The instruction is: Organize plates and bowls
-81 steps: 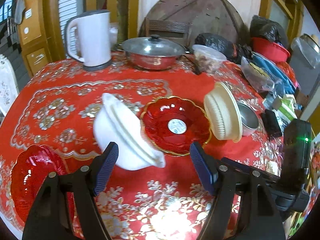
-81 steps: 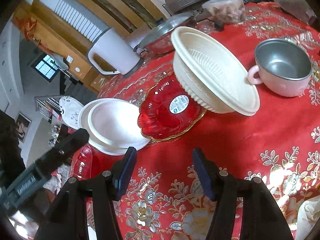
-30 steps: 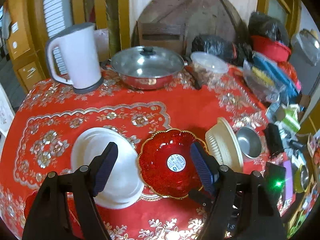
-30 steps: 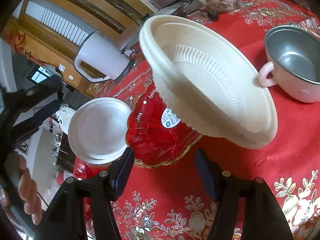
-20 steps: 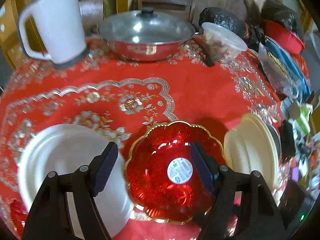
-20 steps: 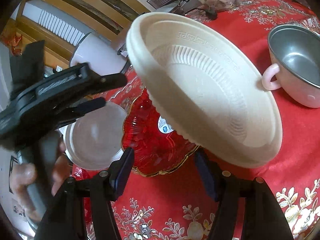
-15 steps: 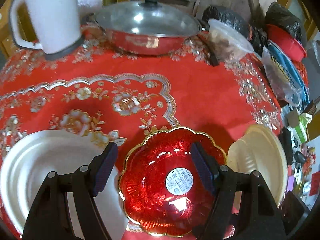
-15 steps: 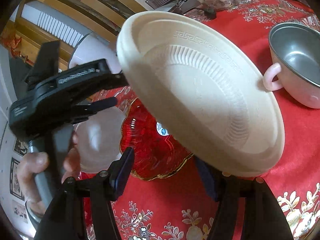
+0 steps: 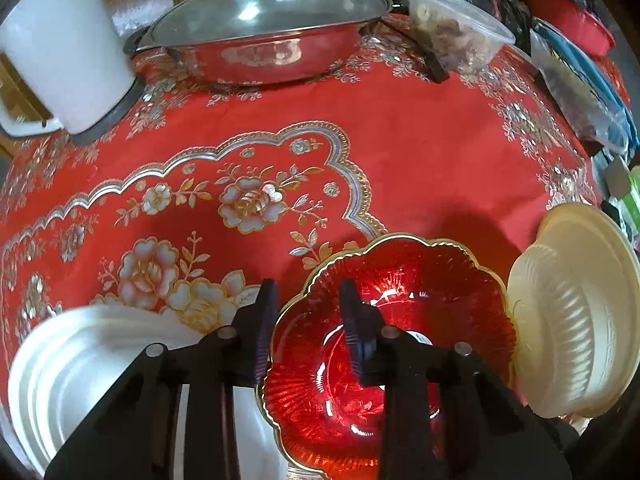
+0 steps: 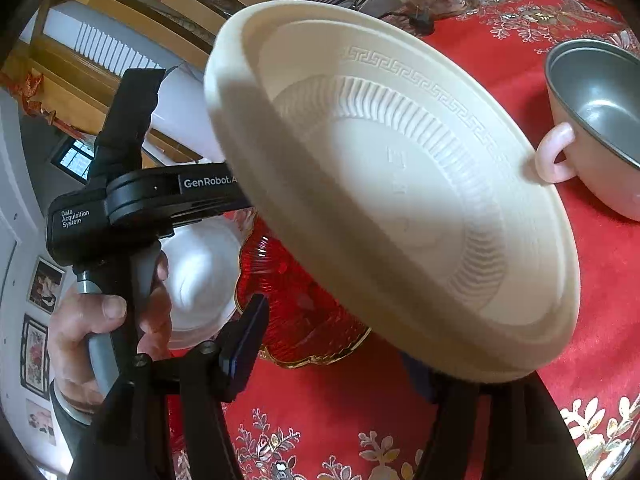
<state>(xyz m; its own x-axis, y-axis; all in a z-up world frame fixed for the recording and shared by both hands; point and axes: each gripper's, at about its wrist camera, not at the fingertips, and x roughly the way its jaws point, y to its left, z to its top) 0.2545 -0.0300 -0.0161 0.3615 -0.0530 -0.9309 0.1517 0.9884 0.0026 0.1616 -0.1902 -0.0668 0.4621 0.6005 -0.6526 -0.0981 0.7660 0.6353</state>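
1. The left tongs (image 9: 308, 320) are narrowed across the near-left rim of the red glass dish (image 9: 420, 320), one finger outside and one inside; whether they pinch it I cannot tell.
2. The right tongs (image 10: 340, 344) are apart, the tilted cream plate (image 10: 400, 184) above them; contact is hidden.
3. The white bowl (image 9: 92, 360) sits just left of the dish on the red bench (image 9: 420, 152).
4. A metal cup (image 10: 600, 120) stands near the cream plate.

Bare red tablecloth (image 9: 420, 152) lies open between the scalloped red glass dish (image 9: 404, 320) and the lidded steel wok (image 9: 264, 40); the tilted cream plastic bowl (image 9: 576, 320) seems to crowd the dish's right side.
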